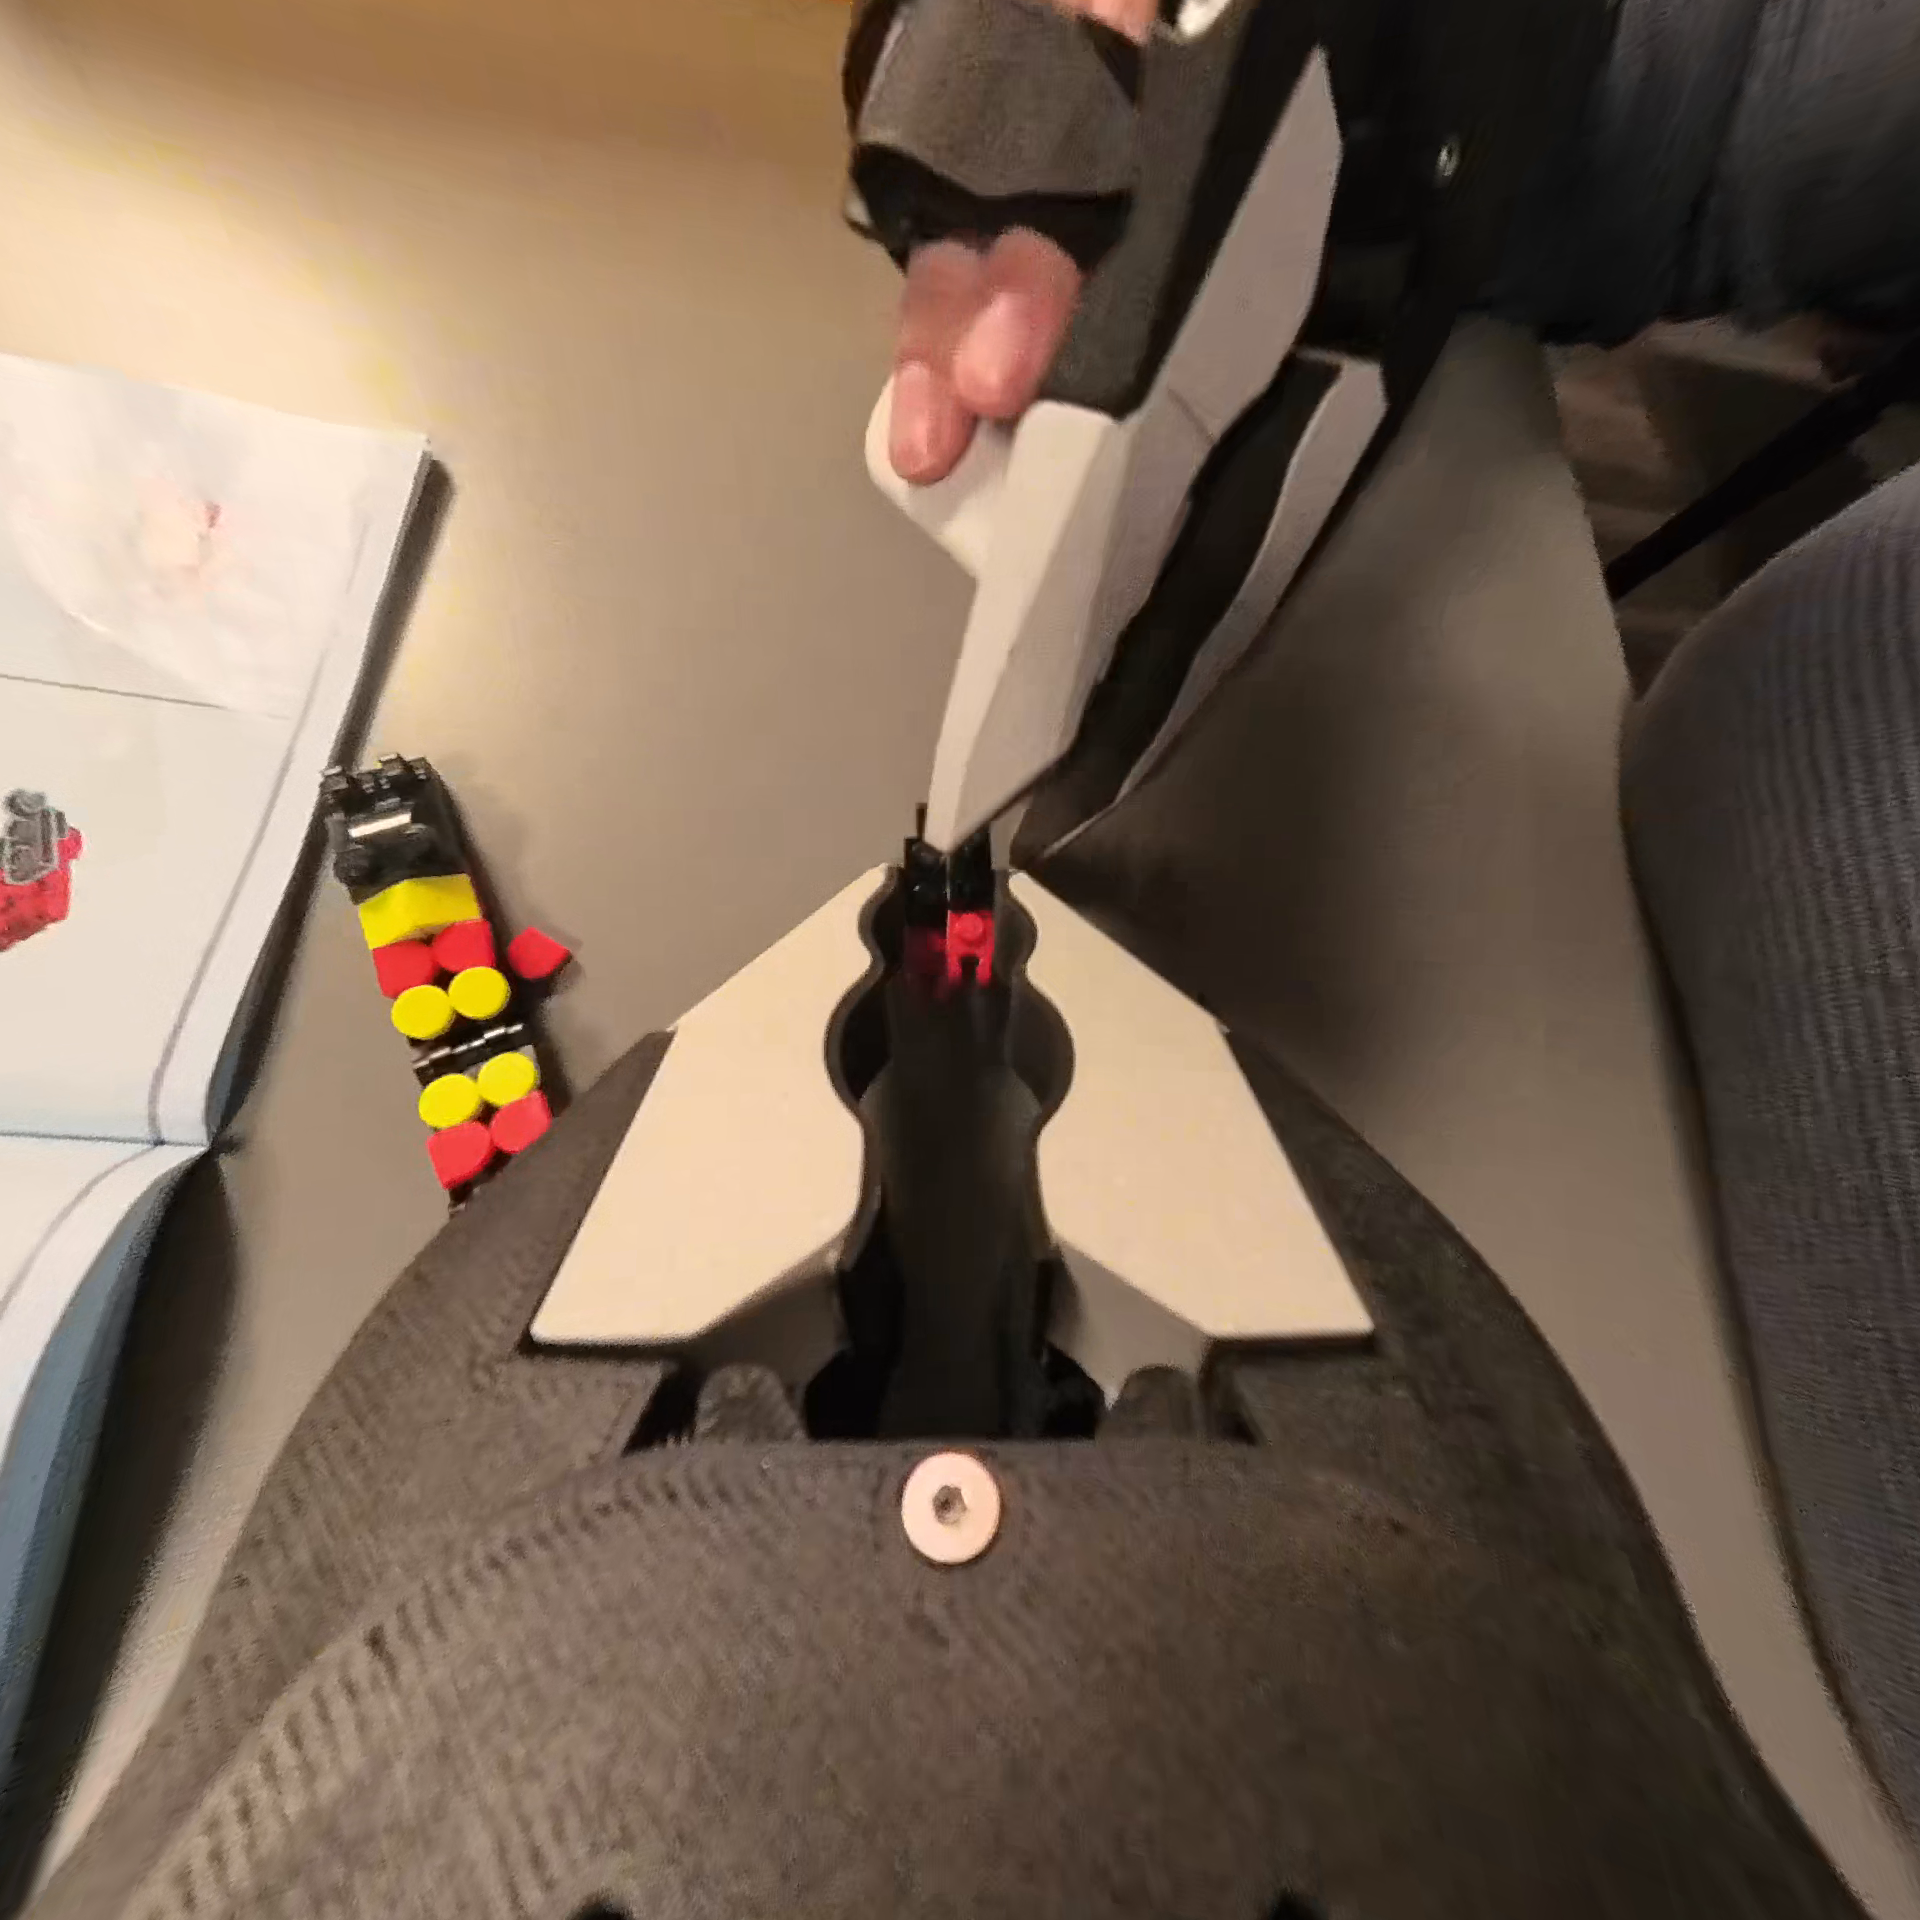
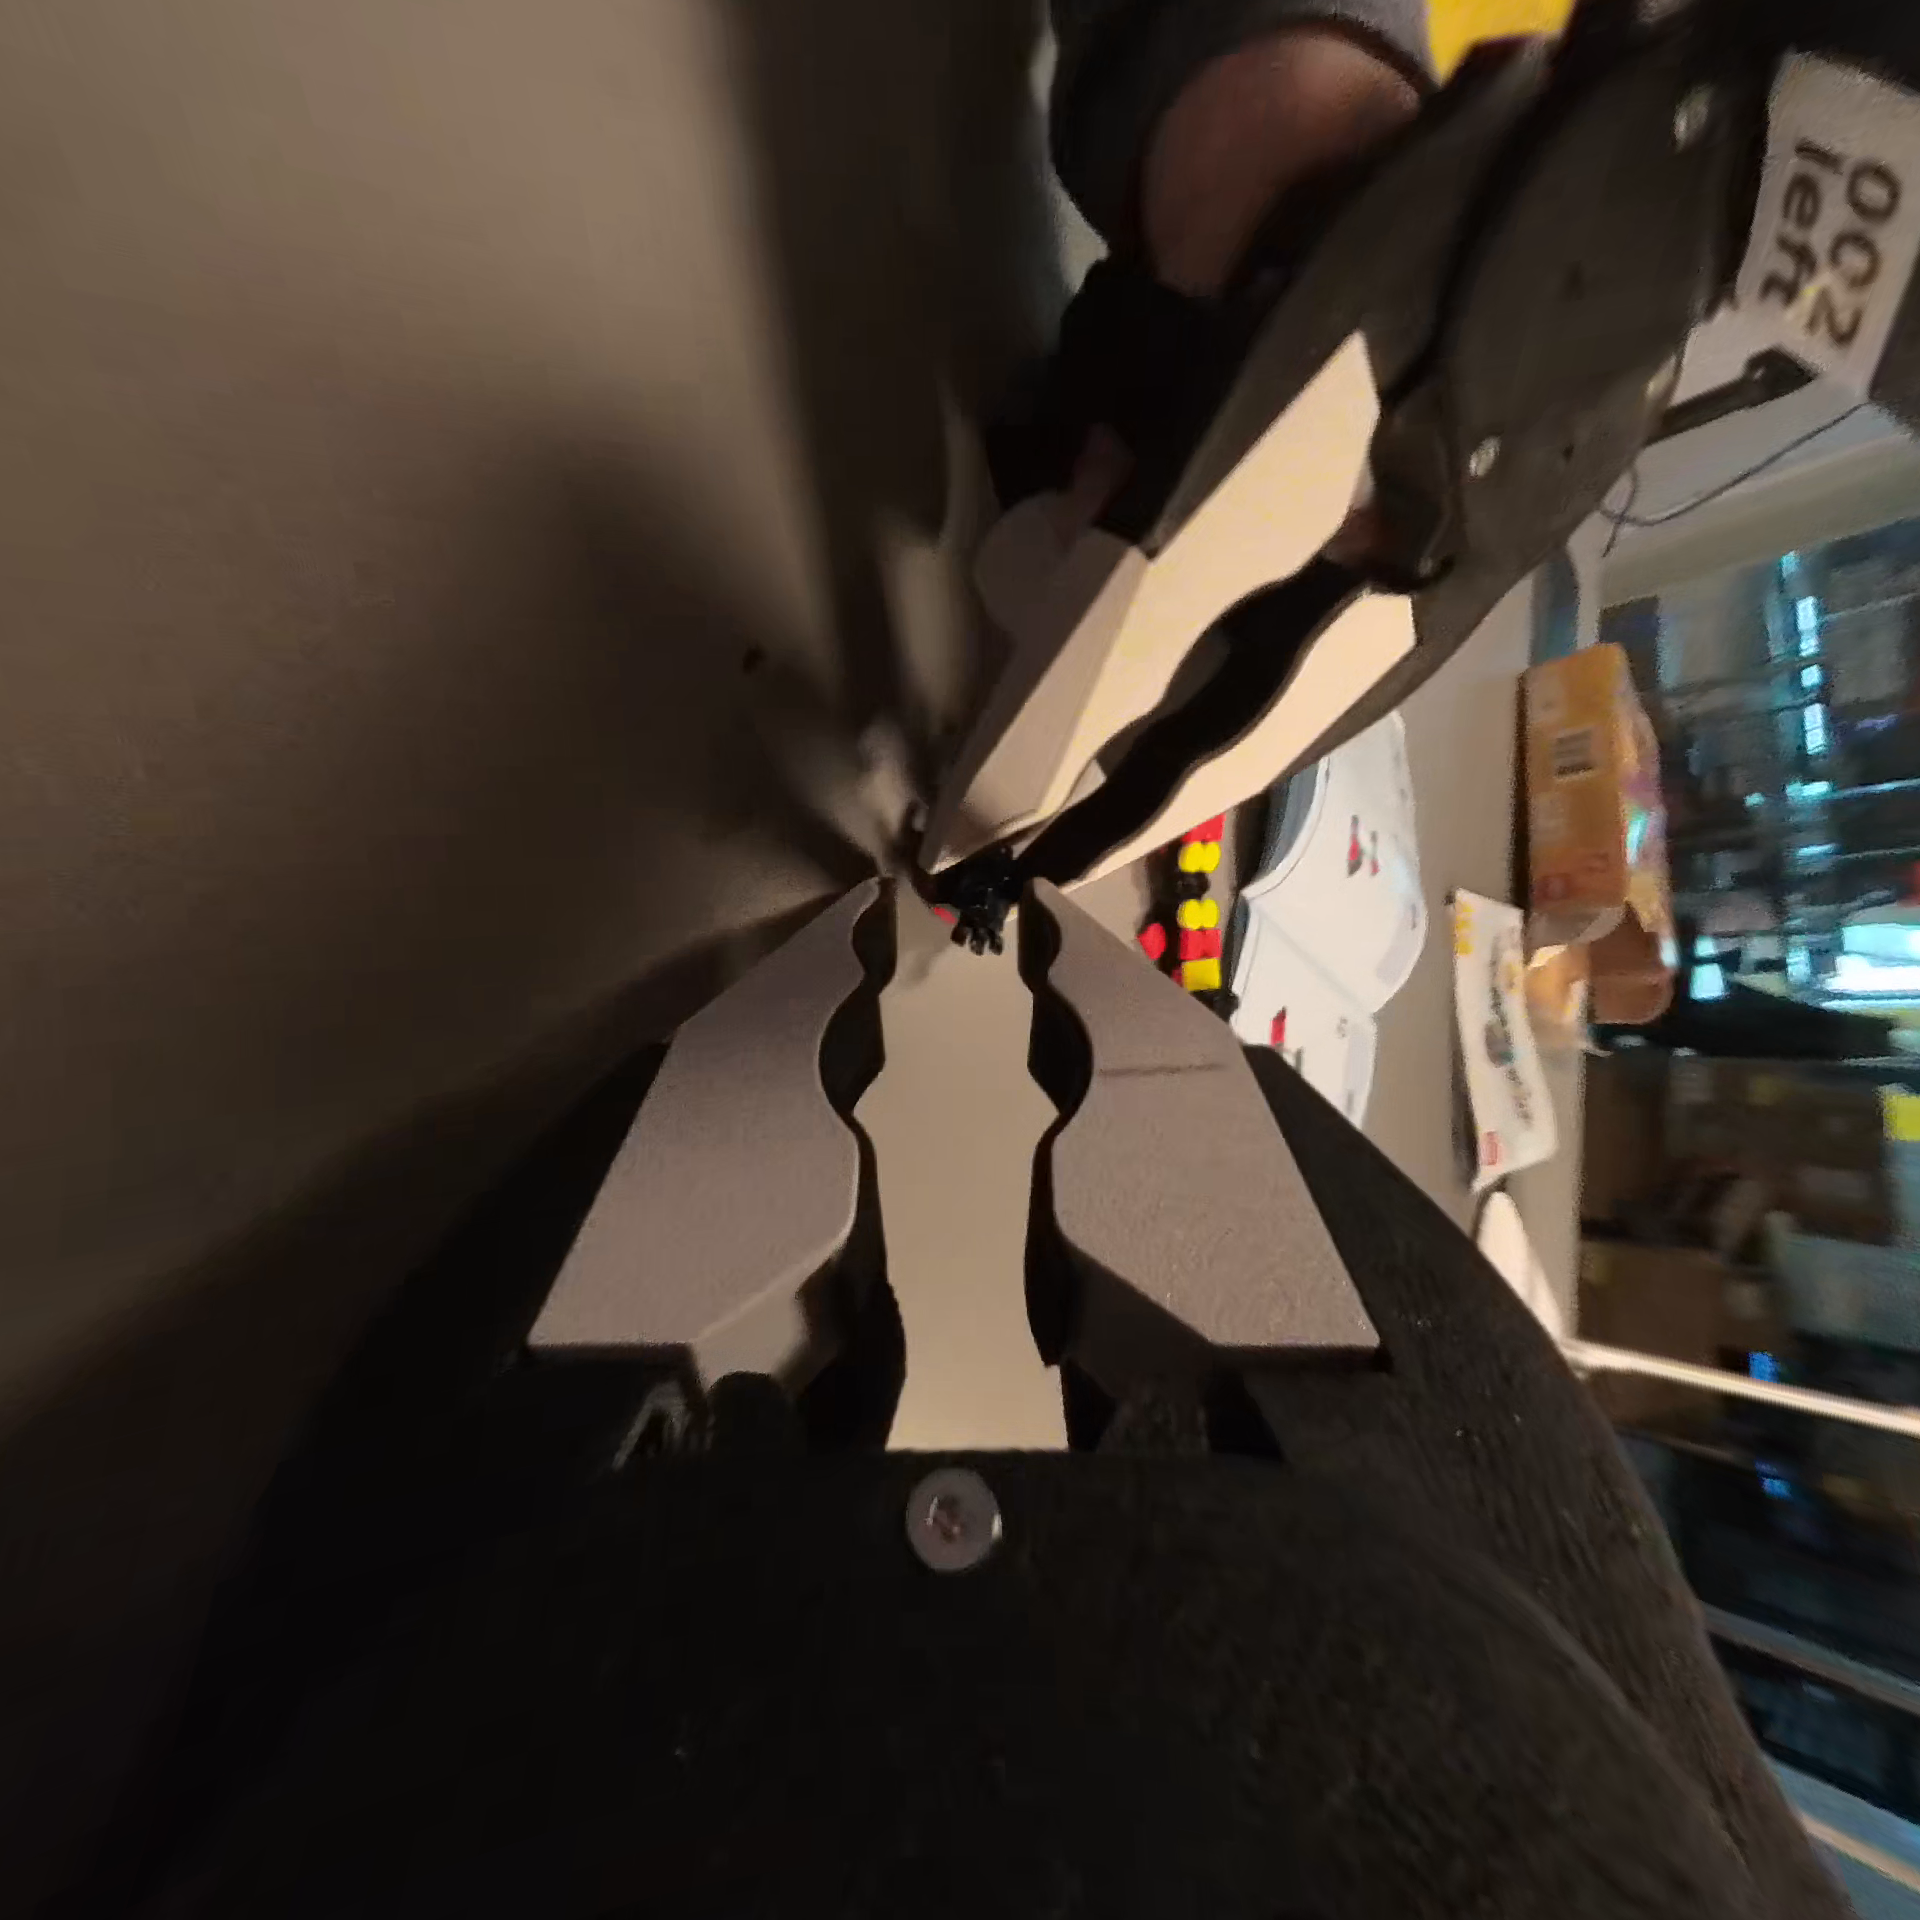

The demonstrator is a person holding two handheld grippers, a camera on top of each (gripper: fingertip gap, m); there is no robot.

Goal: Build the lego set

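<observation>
The left gripper [image 1: 951, 914] has its fingers closed on a small black and red lego assembly [image 1: 958, 925], pinched at the very tips above the grey counter [image 1: 675, 520]. The right gripper [image 1: 971, 821] comes down from the far side, held by a gloved hand [image 1: 977, 312], and its pale tip touches the top of that assembly. In the right wrist view, the right gripper [image 2: 956, 894] shows its fingers parted by a narrow gap, with the black end of the lego assembly [image 2: 979, 914] just beyond the tips; I cannot tell whether they grip it. To the left on the counter lies a strip of loose pieces [image 1: 447, 997], black at the far end, then yellow and red bricks and round studs in a row. Left of that, an open instruction booklet [image 1: 156, 727] lies flat. Far right in the right wrist view, a cardboard box [image 2: 1590, 779] stands on the counter.
</observation>
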